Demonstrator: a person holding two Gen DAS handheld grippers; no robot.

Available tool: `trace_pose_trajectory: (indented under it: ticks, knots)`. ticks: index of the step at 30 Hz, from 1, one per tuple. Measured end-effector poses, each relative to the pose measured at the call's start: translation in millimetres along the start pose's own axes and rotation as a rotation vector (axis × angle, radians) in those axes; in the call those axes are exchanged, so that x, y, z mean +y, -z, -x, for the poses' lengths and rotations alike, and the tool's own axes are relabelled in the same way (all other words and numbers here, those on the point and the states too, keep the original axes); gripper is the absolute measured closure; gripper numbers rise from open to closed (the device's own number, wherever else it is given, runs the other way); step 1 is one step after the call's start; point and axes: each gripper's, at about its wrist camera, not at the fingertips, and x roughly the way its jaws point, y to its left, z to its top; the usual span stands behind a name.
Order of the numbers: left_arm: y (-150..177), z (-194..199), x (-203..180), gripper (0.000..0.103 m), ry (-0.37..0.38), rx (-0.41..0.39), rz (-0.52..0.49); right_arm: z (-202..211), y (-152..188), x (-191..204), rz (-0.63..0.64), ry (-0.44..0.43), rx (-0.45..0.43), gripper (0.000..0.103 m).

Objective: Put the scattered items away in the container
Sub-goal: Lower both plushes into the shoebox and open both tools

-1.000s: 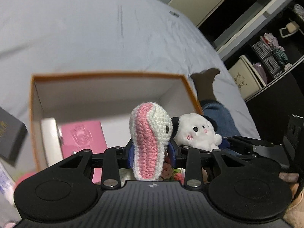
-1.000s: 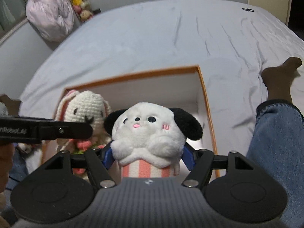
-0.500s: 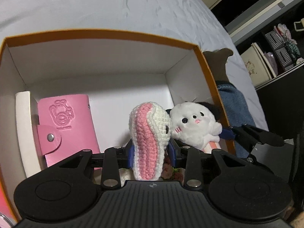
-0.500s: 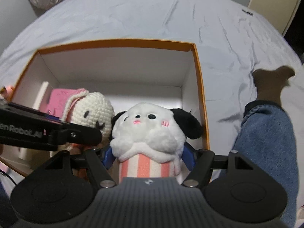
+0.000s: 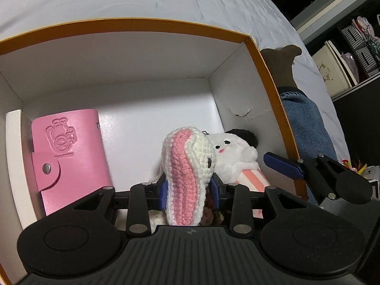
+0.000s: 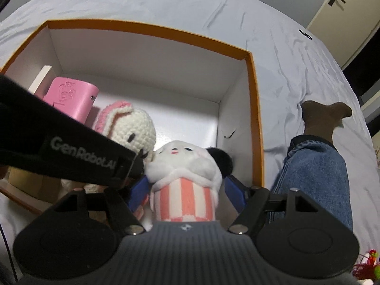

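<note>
**Both plushies hanging inside the orange box**

Everything here is relative to the orange-rimmed box (image 5: 268, 76) with white inside walls, sitting on a bed with a pale grey sheet (image 6: 166, 2).

The left tool (image 5: 188, 190) is clamped on the crochet bunny (image 5: 187, 173), blue pads squeezing it from both sides, pink-lined ear facing the camera. The bunny sits inside the box, near its middle. From the right wrist view you can see the bunny's face (image 6: 135, 128) just past the left tool's black body, which cuts across the near-left part of the box and hides what's under it.

The right tool (image 6: 187, 190) has the puppy plush (image 6: 187, 166) (white, black ears, pink-striped cup body) between its blue pads. The pads look splayed out, and I can't really see them pressing on it, so the jaws look apart to me. The puppy is inside the box too, by the right wall, touching the bunny's head.

Other stuff in the box: a pink card holder (image 5: 68, 156) with a snap button, leaning on the left side, and a white flat thing (image 5: 14, 142) between it and the left wall. The right wall has a small tear (image 5: 238, 114).

Just outside the right wall: a person's leg in jeans (image 6: 315, 173) with a brown sock (image 6: 325, 114), resting on the bed. Dark shelving (image 5: 351, 54) further off to the right of the box.
</note>
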Motion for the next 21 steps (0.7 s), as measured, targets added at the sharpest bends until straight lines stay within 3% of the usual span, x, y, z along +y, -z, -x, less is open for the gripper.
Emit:
trace_pose_trajectory:
  ticks: [7,11,14,21]
  knots:
    - [-7.2,-11.1,-5.9,0.062,-0.003,0.026,0.012,11.8,4.6,-4.3,-0.019,0.002,-0.021,0.035]
    - [-8.2,-16.0,-12.7,0.062,-0.018,0.029,0.015,15.5,6.1,-4.8,-0.009,0.013,-0.026,0.048]
    - [-8.8,-14.5,-12.0,0.062,-0.007,0.035,0.028,14.8,6.5,-6.0,-0.006,0.006,-0.023,0.053]
    - [-10.5,-20.7,-12.5,0.06,-0.013,0.042,0.022,14.2,6.6,-5.5,-0.014,-0.009,-0.021,0.052]
